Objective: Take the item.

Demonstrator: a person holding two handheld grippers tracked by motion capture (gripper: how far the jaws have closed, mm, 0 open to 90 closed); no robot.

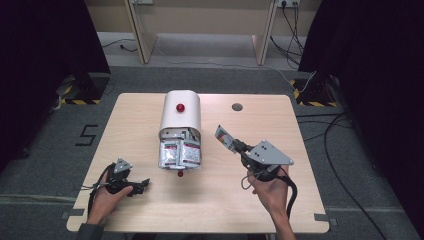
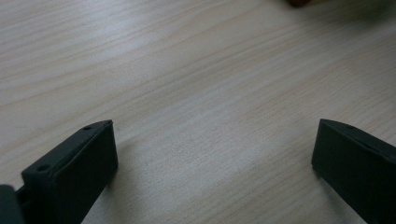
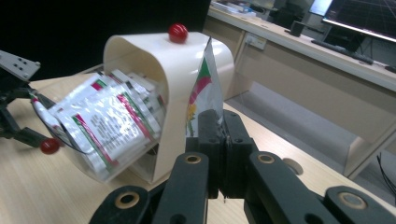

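Observation:
A cream arched dispenser [image 1: 180,114] with a red knob [image 1: 180,107] on top stands mid-table, its clear front flap [image 1: 180,155] lowered and packed with several white, red and green sachets [image 3: 105,123]. My right gripper [image 1: 239,148] is shut on one such sachet [image 1: 224,137], held upright in the air to the right of the dispenser; in the right gripper view the sachet [image 3: 203,91] rises edge-on from the closed fingertips [image 3: 208,122]. My left gripper [image 1: 141,185] rests low at the table's front left, open, with bare wood between its jaws [image 2: 215,149].
The table [image 1: 150,205] has a round cable hole [image 1: 237,107] at the back right. A small red knob [image 1: 180,174] tips the lowered flap. Cables and stands lie on the floor around the table.

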